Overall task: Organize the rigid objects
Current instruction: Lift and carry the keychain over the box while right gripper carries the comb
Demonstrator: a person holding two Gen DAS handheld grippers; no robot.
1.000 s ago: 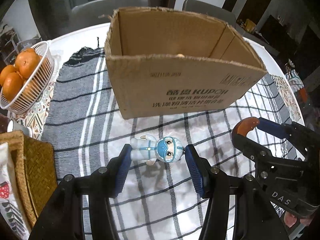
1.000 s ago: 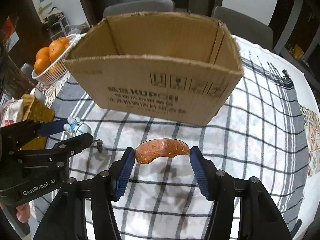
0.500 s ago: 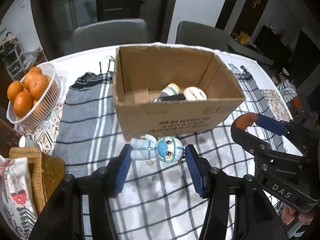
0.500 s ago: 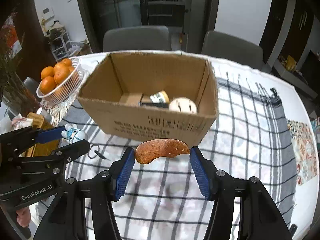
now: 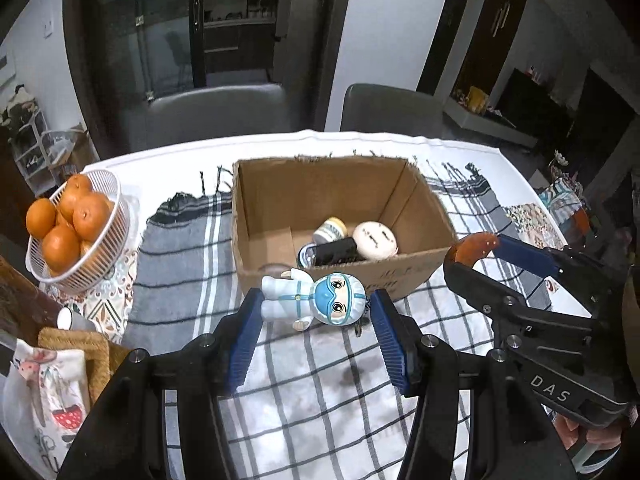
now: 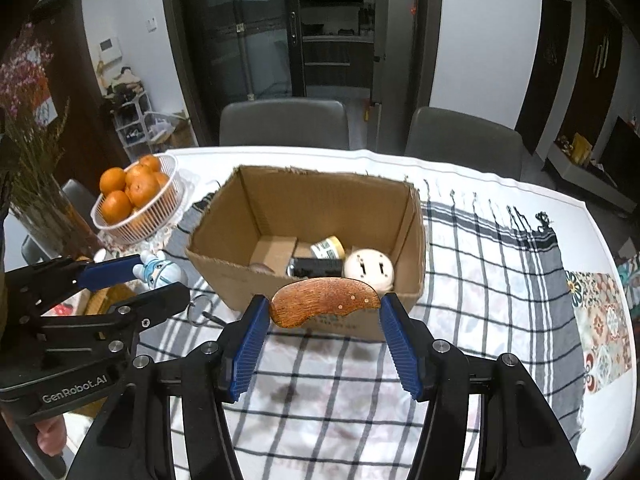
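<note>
My left gripper (image 5: pixel 314 316) is shut on a white-and-blue doll figure (image 5: pixel 316 302) with a keyring and holds it above the tablecloth, just before the near wall of the open cardboard box (image 5: pixel 280 184). My right gripper (image 6: pixel 322 312) is shut on a curved brown wooden piece (image 6: pixel 324 305), also raised in front of the box (image 6: pixel 320 196). Inside the box lie a small jar (image 5: pixel 330 230), a black object (image 5: pixel 332 254) and a white round object (image 5: pixel 376 240). Each gripper shows in the other's view, the left one (image 6: pixel 132 284) and the right one (image 5: pixel 476 256).
A white wire basket of oranges (image 5: pixel 104 240) stands left of the box. A woven basket with a printed cloth (image 5: pixel 76 352) sits at the near left. Two grey chairs (image 6: pixel 284 124) stand behind the table. Dried flowers (image 6: pixel 24 128) rise at far left.
Both grippers have risen with their objects, so the box now appears lower and farther away and its contents have come into view. Both grips are unchanged.
</note>
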